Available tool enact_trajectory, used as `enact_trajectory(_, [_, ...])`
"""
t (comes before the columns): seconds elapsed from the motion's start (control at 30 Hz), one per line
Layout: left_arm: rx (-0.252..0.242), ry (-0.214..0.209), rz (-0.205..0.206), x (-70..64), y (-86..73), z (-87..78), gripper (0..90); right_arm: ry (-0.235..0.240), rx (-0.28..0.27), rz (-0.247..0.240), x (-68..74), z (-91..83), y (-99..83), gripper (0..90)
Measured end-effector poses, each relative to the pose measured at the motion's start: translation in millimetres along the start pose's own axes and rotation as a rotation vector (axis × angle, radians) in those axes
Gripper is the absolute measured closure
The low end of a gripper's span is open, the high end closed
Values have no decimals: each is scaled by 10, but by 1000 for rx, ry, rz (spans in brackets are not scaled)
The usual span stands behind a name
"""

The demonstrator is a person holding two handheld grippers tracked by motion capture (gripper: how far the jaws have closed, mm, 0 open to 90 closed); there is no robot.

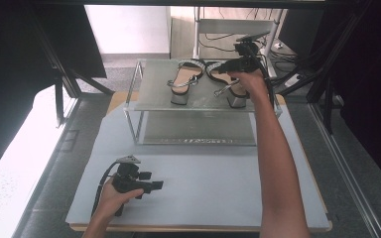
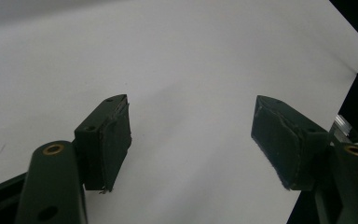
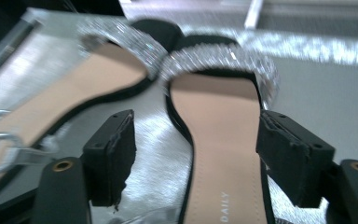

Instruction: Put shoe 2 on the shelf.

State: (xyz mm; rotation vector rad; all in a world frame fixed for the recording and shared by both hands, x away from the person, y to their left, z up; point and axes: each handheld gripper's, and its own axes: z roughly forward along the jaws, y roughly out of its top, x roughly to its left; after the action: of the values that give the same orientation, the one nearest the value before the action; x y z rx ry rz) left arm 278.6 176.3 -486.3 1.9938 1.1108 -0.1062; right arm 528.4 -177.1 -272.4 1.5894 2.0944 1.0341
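Note:
Two black sandals with tan insoles, glitter toe straps and block heels stand side by side on the top shelf of a metal rack [image 1: 154, 91]. The left sandal [image 1: 184, 79] stands alone. Above the right sandal [image 1: 234, 94] a hand holds my right gripper [image 1: 223, 69]. In the right gripper view that gripper [image 3: 196, 121] is open, its jaws on either side of the right sandal's insole [image 3: 219, 154], apart from it. The left sandal [image 3: 74, 88] lies beside it. My left gripper [image 1: 156, 186] rests low over the grey table, open and holding nothing [image 2: 191, 100].
The rack has a lower shelf [image 1: 198, 130] and stands at the back of the grey table [image 1: 203, 183]. The table's right edge [image 2: 354, 70] is in the left gripper view. Dark frame posts and cables stand behind and to both sides of the table.

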Motion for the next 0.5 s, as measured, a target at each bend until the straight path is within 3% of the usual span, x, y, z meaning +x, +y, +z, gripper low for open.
enact_trajectory(0.07, [-13, 4, -2, 0, 3, -10, 288, 32, -53, -16, 19, -101, -7, 334])
enact_trajectory(0.17, [-38, 30, -7, -10, 13, -44, 298, 127, -112, -25, 24, -278, -62, 443])
enact_trajectory(0.3, [-105, 25, 4, -43, 40, -152, 379, 136, -145, -68, -20, -529, -235, 542])
enact_trajectory(0.43, [-167, 37, 5, -104, 86, -273, 526, 113, -158, -97, -154, -770, -519, 626])
enact_trajectory(0.5, [-189, 24, 5, -138, 143, -328, 600, 94, -150, -132, -242, -863, -680, 687])
